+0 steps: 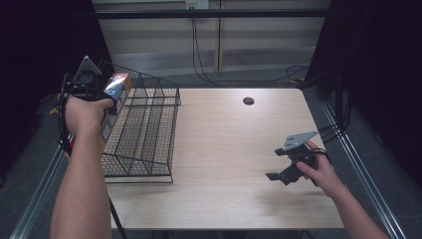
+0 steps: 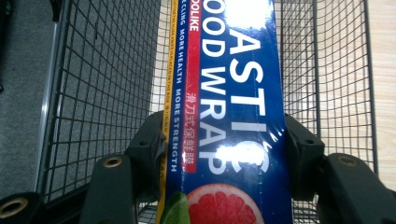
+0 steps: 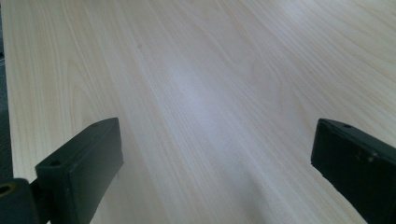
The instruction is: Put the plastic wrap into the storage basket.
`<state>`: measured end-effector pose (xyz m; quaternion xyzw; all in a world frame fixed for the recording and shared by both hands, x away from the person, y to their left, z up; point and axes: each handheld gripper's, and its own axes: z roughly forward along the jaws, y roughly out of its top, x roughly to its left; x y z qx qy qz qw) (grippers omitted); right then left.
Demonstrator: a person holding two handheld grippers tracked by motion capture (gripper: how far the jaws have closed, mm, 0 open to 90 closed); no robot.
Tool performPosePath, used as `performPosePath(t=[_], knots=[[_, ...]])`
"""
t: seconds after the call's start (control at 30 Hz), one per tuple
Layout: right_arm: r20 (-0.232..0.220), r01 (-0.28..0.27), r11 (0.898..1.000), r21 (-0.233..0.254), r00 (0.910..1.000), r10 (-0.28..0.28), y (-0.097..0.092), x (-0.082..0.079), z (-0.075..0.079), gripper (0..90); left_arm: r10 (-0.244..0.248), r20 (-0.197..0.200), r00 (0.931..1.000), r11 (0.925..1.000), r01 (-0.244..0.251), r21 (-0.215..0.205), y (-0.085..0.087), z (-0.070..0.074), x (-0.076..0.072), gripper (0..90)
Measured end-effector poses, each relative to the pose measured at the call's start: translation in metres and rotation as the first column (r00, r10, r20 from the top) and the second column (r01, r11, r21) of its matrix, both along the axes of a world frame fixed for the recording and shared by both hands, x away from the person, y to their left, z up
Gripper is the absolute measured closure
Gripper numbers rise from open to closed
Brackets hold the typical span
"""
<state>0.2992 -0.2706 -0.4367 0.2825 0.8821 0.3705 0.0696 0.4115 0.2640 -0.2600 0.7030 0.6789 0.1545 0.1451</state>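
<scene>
A long blue plastic wrap box (image 2: 233, 112) with white lettering and a grapefruit picture is clamped between the jaws of my left gripper (image 2: 224, 154). In the high view that box (image 1: 115, 88) is held above the left end of a black wire basket (image 1: 144, 129), with my left gripper (image 1: 107, 99) at the table's left edge. My right gripper (image 1: 278, 174) hovers low over the bare wooden table (image 1: 234, 149) at the right, jaws wide apart. In the right gripper view its gripper (image 3: 215, 158) has nothing between the pads.
The wire basket has divider partitions and takes up the table's left side. A dark round hole (image 1: 248, 101) sits near the far edge. Metal rails (image 1: 358, 164) run along both sides, and cables (image 1: 298, 72) lie on the floor behind.
</scene>
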Motion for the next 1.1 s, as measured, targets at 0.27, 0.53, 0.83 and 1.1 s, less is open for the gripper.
performPosePath(t=[0.27, 0.53, 0.83, 1.1], knots=[[-0.006, -0.002, 1.000, -0.001, 1.0000, 0.002, 0.001, 0.000, -0.001, 1.9, 0.011, -0.011, 0.9999, 0.9999, -0.011, -0.009, 0.001, -0.007, 0.000, 43.2], [-0.006, -0.006, 1.000, -0.003, 1.0000, 0.006, 0.001, 0.000, -0.001, 1.9, 0.016, -0.018, 0.9997, 0.9998, -0.016, -0.007, 0.001, -0.010, 0.001, 43.0], [-0.006, -0.003, 1.000, -0.004, 1.0000, 0.002, 0.001, 0.000, -0.001, 1.9, 0.019, -0.029, 0.9994, 0.9997, -0.019, -0.012, 0.002, -0.015, 0.001, 42.8], [-0.009, -0.006, 1.000, -0.003, 0.9999, 0.006, 0.001, 0.000, -0.001, 1.9, 0.025, -0.033, 0.9992, 0.9997, -0.025, -0.008, 0.000, -0.018, 0.003, 42.7]])
